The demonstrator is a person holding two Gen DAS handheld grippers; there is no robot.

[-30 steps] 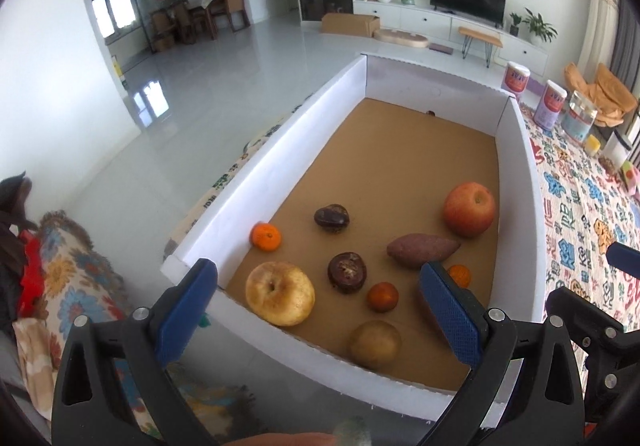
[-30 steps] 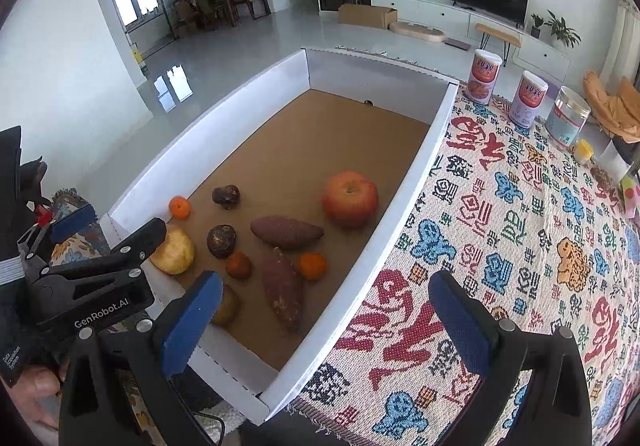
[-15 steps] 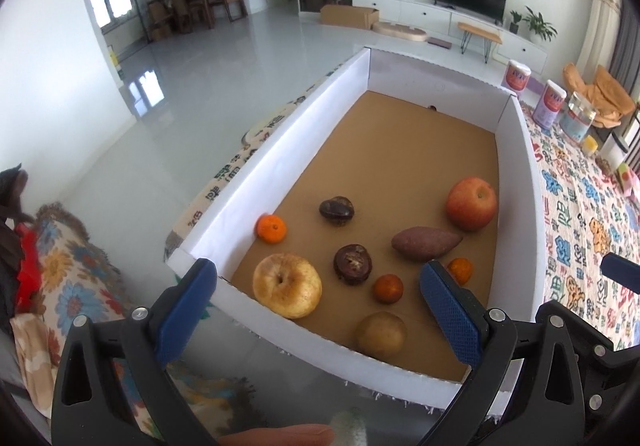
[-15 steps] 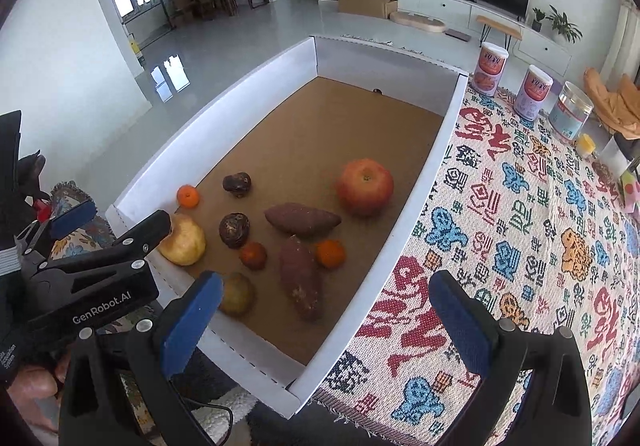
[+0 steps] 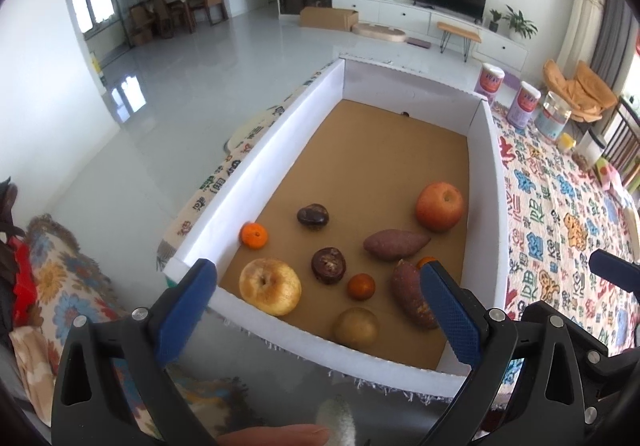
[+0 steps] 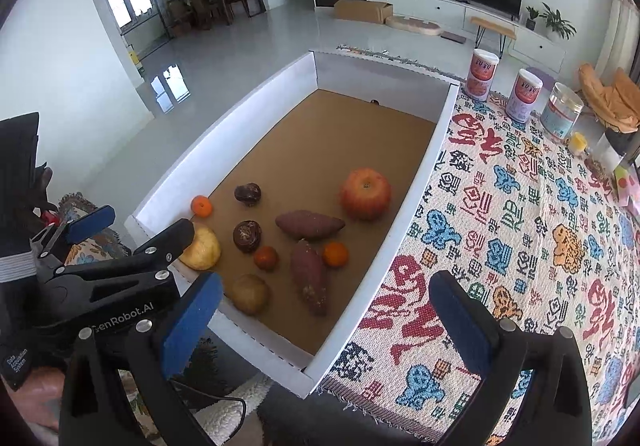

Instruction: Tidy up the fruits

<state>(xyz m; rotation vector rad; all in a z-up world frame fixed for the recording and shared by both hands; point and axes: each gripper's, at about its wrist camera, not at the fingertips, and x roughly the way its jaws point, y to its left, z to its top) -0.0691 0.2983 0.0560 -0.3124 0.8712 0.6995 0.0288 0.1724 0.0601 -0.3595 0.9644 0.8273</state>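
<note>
Both grippers, left (image 5: 316, 310) and right (image 6: 324, 316), are hanging wide open, empty, near the box (image 5: 256, 162) front wall; fruits (image 5: 328, 265) are crowding it, the far floor lying bare.

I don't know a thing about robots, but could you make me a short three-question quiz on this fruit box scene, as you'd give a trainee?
1. True or false: the left hand-held gripper is holding a fruit.
2. How many small orange tangerines lie in the box? A) one B) three C) five
3. Fill in: the red apple lies nearest the box's ____ wall, beside the patterned cloth.

Key: 1 false, both grippers are open and empty, the right hand-held gripper too. 2 B. 3 right.
</note>
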